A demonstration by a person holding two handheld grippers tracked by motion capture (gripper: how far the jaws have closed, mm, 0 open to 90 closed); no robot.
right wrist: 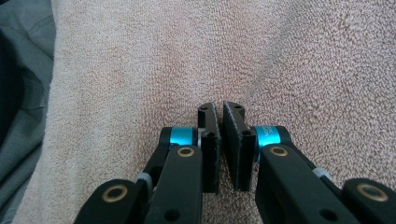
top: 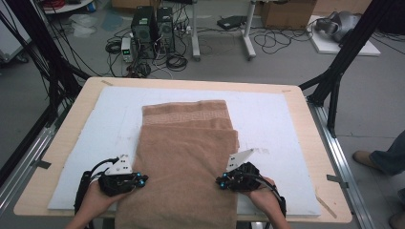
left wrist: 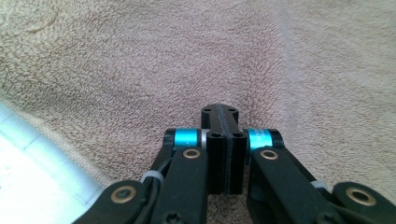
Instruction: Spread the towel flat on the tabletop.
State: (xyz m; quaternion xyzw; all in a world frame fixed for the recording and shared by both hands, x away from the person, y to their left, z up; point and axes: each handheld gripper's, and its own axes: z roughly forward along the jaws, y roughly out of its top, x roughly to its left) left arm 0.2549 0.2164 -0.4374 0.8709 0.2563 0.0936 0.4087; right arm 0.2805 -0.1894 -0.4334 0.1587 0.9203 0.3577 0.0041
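A brown towel (top: 186,157) lies folded on the white foam mat (top: 272,119), its patterned band at the far end and its near end hanging over the table's front edge. My left gripper (top: 142,180) rests at the towel's left edge, pointing inward. In the left gripper view its jaws (left wrist: 220,109) are pressed shut over the towel (left wrist: 187,56), with nothing seen between them. My right gripper (top: 220,181) is at the towel's right edge. Its jaws (right wrist: 221,107) stand all but shut over the towel (right wrist: 154,56), a thin empty slit between them.
The wooden table (top: 71,119) carries the mat, with bare mat (left wrist: 28,177) on both sides of the towel. Grey fabric (right wrist: 23,93) shows past the towel's edge. Computers and cables (top: 153,28) sit on the floor behind, black frame legs (top: 334,81) at the right.
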